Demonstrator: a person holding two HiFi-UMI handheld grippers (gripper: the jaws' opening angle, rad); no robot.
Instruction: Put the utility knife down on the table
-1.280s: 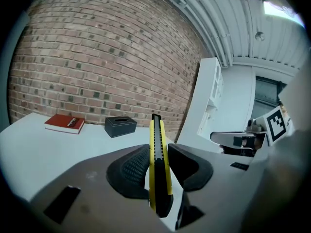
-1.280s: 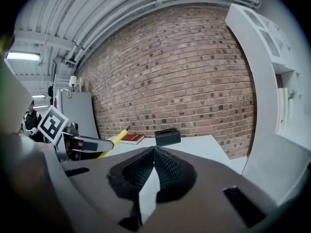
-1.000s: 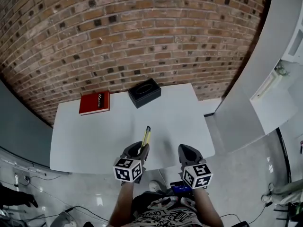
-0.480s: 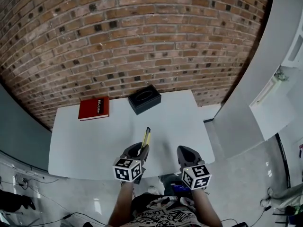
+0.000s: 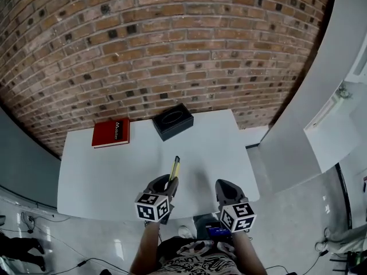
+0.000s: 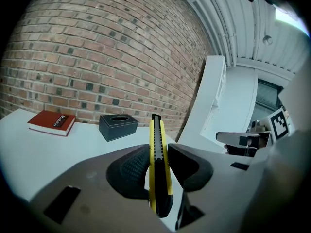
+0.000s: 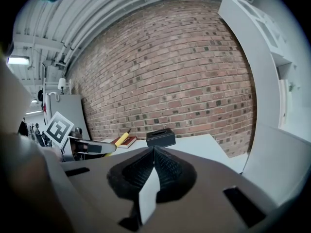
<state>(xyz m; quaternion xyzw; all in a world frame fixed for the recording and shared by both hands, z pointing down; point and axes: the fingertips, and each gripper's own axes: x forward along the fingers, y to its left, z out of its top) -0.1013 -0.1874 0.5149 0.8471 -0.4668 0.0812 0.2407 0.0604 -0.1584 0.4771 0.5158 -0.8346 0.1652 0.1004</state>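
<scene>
A yellow and black utility knife (image 6: pixel 156 159) stands clamped between the jaws of my left gripper (image 6: pixel 158 171), its tip pointing away toward the brick wall. From the head view the utility knife (image 5: pixel 174 169) juts forward out of the left gripper (image 5: pixel 163 187) above the white table (image 5: pixel 103 171) near its front edge. My right gripper (image 5: pixel 226 191) hovers at the table's front right, its jaws pressed together with nothing between them. In the right gripper view the right gripper (image 7: pixel 153 171) is shut, and the utility knife (image 7: pixel 121 139) shows at the left.
A red book (image 5: pixel 111 132) lies at the table's back left. A black tissue box (image 5: pixel 172 121) stands at the back middle, against the brick wall (image 5: pixel 172 50). A white curved partition (image 5: pixel 309 96) rises to the right of the table.
The view has shifted slightly. Both grippers hold about the same places, and the knife stays in the left one.
</scene>
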